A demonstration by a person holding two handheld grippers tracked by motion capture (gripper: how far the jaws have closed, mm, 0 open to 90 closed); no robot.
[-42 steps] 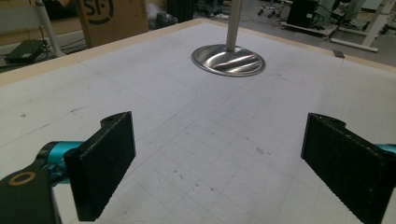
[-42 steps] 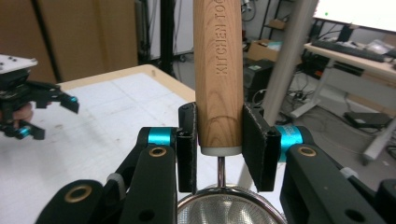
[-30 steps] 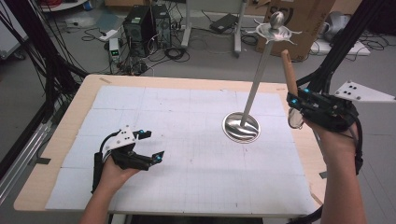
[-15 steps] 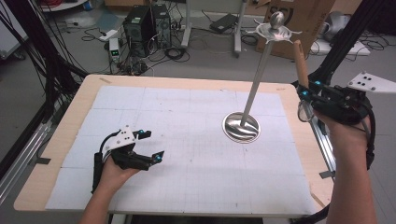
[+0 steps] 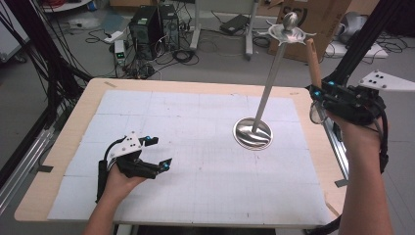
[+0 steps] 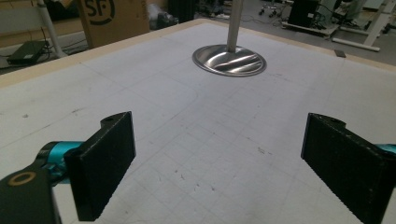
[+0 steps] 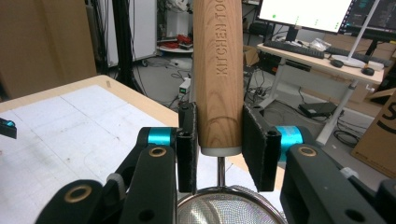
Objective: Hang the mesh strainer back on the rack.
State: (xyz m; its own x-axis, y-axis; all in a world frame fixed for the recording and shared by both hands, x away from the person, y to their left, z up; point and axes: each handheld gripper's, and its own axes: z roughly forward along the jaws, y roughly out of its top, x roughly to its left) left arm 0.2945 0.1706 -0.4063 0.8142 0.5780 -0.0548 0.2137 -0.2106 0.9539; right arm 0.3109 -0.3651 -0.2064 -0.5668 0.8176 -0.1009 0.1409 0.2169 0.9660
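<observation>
At the table's right edge, right gripper (image 5: pixel 320 100) fingers clamp the strainer (image 7: pixel 218 79); left gripper (image 5: pixel 152 152) fingers apart.

Smooth pale wood strainer handle (image 7: pixel 218 70), fine metal mesh (image 7: pixel 229 210); glossy steel stand base (image 5: pixel 252 132); matt white table cover (image 5: pixel 186 127).

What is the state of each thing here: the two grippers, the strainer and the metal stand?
Left gripper: open, empty, low over the table.
Right gripper: shut on the strainer handle.
Strainer: held off the table, wooden handle up, mesh bowl down.
Metal stand: upright on the table, nothing hanging on its top hooks.
</observation>
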